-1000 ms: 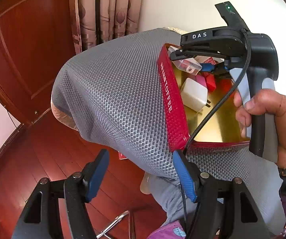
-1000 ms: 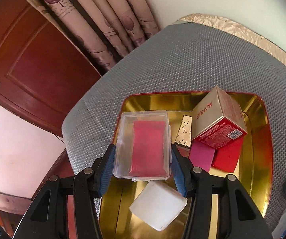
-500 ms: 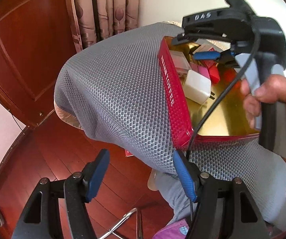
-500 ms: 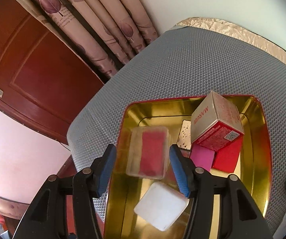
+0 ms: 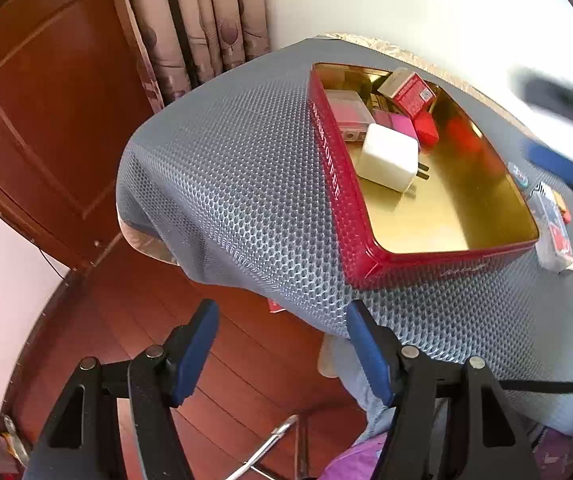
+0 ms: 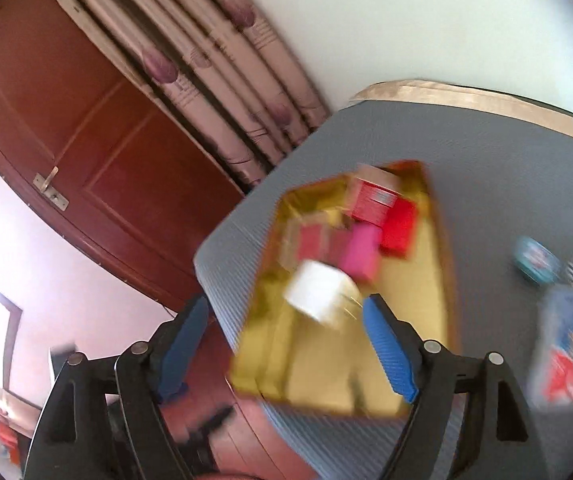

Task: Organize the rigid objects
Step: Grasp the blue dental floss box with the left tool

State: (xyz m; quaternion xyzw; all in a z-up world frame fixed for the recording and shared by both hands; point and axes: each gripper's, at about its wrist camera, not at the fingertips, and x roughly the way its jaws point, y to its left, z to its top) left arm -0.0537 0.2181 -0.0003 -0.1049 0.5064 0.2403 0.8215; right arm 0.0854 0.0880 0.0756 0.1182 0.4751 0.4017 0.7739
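The red tin with its gold inside sits right of centre in the left wrist view, on the grey honeycomb mat that covers the table. Inside it, along the left wall, lies the clear plastic case with a red insert. Just below it stands the white charger, its prongs pointing right. Toward the tin's far end are a pink block, a red block and a tilted red-and-beige carton. The near half of the gold floor is bare.

The right gripper has just been opening; its blue fingers stand wide with nothing between them, above the blurred tin. The left gripper is likewise spread and empty, low in its frame at the mat's near edge.

Right of the tin, on the mat, lie a small round teal tin and a blue-and-red packet. A dark wooden door and patterned curtains fill the upper left.
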